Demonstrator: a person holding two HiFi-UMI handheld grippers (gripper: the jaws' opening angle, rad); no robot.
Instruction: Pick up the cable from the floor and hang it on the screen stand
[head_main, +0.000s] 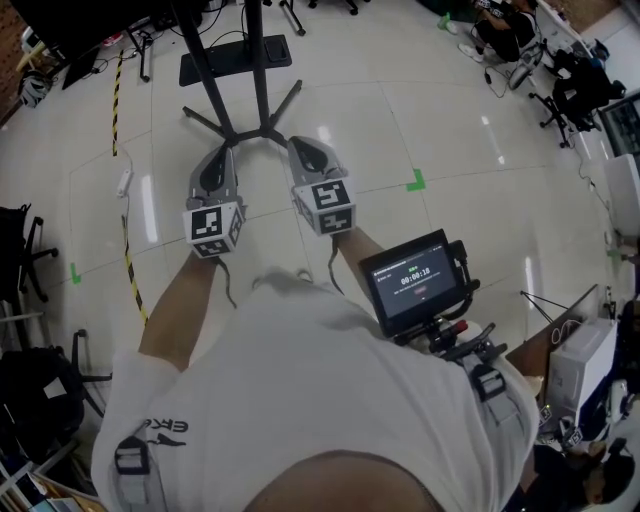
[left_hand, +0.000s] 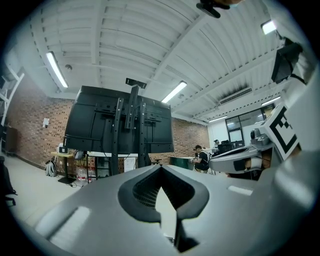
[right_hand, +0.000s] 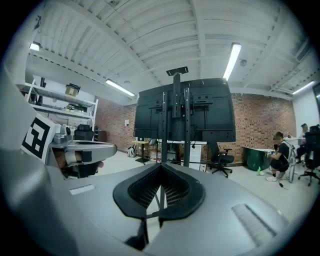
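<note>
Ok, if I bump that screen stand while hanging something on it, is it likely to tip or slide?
Probably not tip easily: the screen stand spreads splayed legs wide on the floor. Still, the large screen sits high, so it's likely top-heavy. The glossy floor might let it slide.
</note>
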